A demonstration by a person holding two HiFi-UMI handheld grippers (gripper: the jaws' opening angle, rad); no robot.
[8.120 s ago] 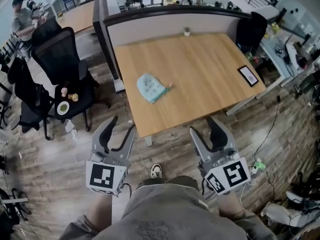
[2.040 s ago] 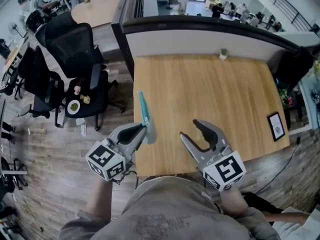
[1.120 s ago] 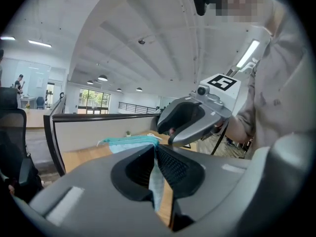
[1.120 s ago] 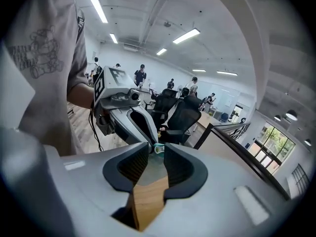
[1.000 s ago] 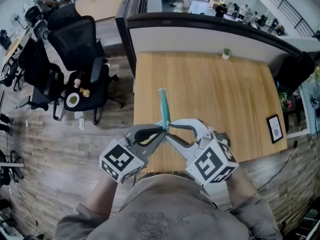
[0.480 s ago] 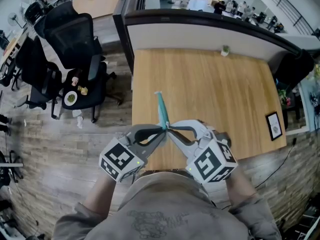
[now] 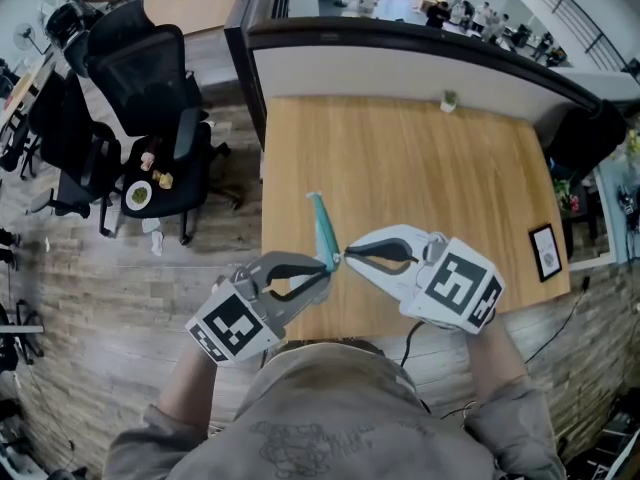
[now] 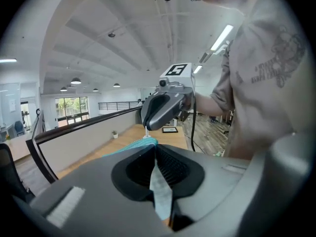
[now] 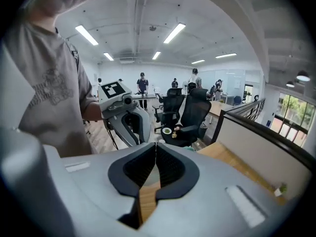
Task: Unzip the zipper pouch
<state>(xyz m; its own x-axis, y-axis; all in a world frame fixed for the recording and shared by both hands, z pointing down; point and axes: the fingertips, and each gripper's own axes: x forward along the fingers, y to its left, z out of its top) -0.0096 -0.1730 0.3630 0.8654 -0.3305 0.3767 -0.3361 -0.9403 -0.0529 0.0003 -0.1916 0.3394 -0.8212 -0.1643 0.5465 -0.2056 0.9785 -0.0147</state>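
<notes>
A teal zipper pouch [image 7: 322,230] is pinched in the left tongs [image 7: 325,265] above the near edge of the surface [image 7: 420,168]. Only the left gripper view shows its white pull [image 8: 146,134] clamped in the just-closed right tongs [image 7: 345,258].

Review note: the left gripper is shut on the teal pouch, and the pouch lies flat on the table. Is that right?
Not quite. The left gripper is shut on the pouch, but the pouch does not lie flat on the table. It is held up in the air, edge-on, above the table's near edge. The head view shows this, and the left gripper view agrees.
</notes>
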